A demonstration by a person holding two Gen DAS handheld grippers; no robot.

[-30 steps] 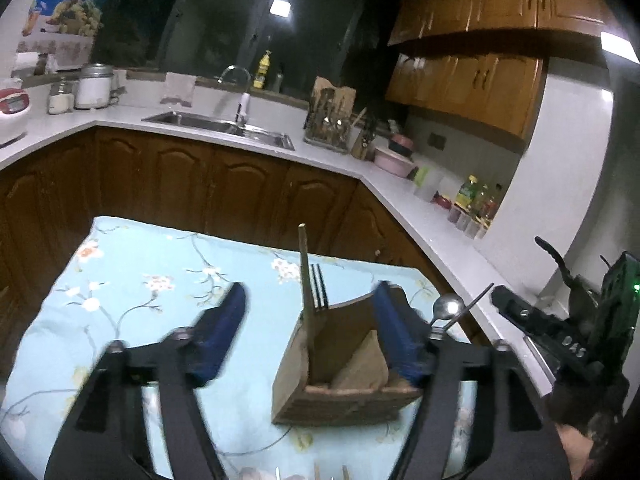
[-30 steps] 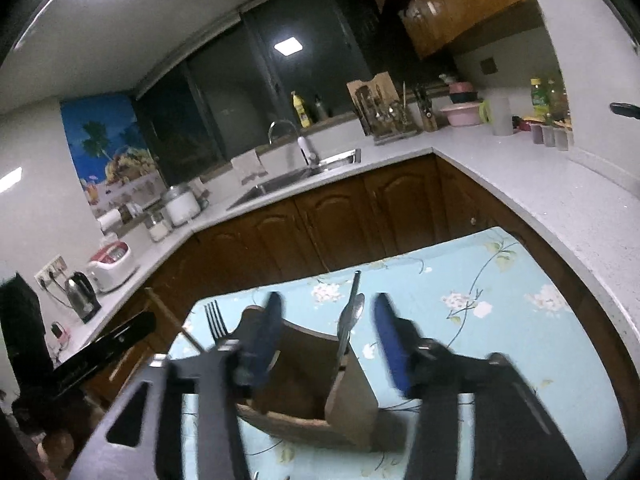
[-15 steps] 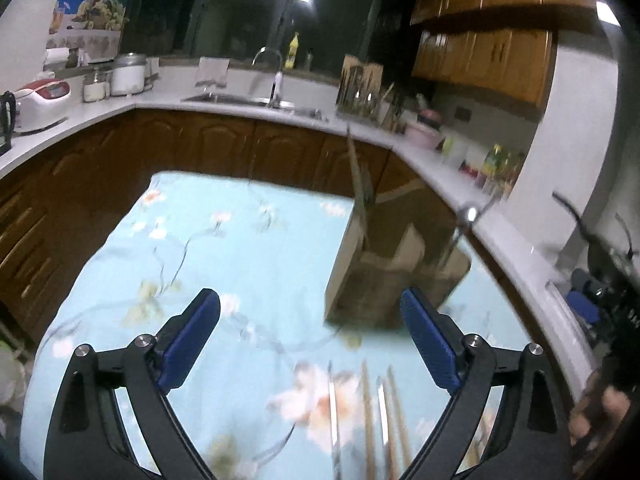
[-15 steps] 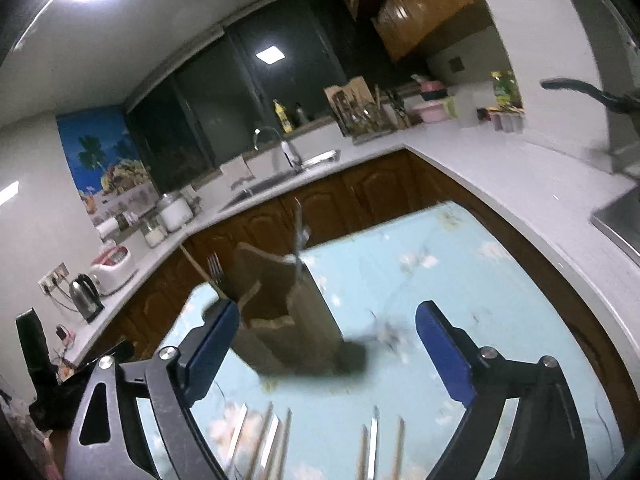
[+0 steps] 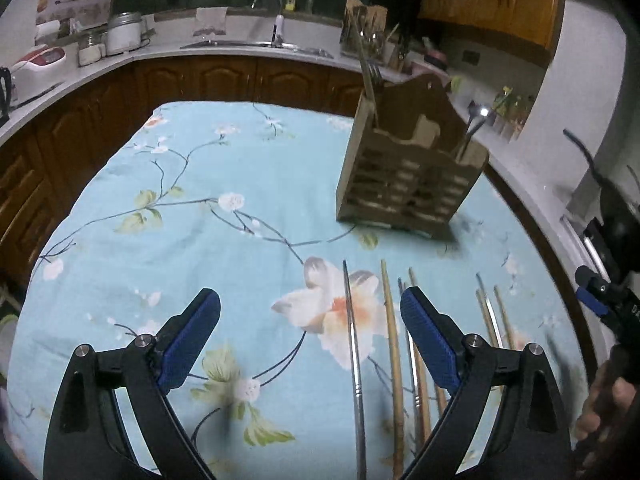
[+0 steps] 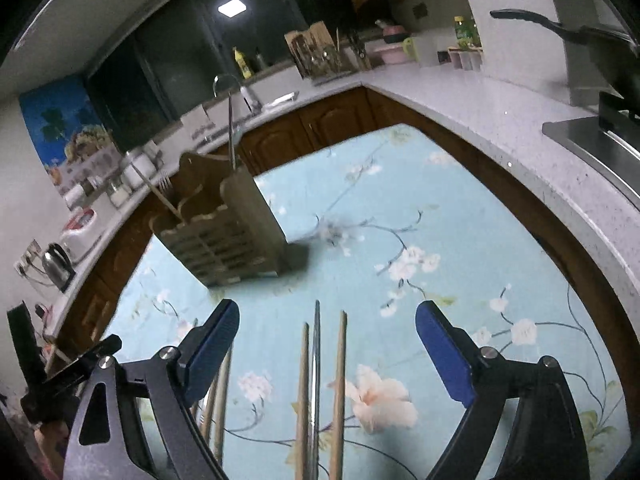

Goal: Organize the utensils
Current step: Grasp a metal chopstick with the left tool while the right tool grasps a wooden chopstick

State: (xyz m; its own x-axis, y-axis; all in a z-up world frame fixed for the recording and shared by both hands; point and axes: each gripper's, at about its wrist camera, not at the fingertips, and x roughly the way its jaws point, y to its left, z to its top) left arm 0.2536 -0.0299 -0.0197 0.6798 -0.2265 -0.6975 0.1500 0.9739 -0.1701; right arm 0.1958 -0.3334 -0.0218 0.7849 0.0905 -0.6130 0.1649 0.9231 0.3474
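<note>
A wooden utensil caddy (image 5: 408, 168) (image 6: 228, 228) stands on the flowered blue tablecloth (image 5: 200, 220). It holds a fork (image 5: 374, 76) and a chopstick on one side and a spoon (image 5: 478, 114) on the other. Nearer to me, several loose chopsticks lie side by side: a metal chopstick (image 5: 352, 340) and a wooden chopstick (image 5: 390, 340) in the left wrist view, and a metal one (image 6: 317, 360) between two wooden ones in the right wrist view. My left gripper (image 5: 310, 304) hovers open over them, holding nothing. My right gripper (image 6: 328, 314) is open too and straddles its three chopsticks without touching them.
A white counter wraps around the table, with a sink (image 5: 256, 44), a rice cooker (image 5: 40, 58), a kettle (image 6: 58, 264) and a pan on a stove (image 6: 592, 32). The other gripper and a hand (image 5: 600, 400) show at the right edge of the left view.
Both grippers have opened off the caddy, which now stands alone on the cloth. Both pulled back and dipped, so the loose chopsticks at the near edge have come into view.
</note>
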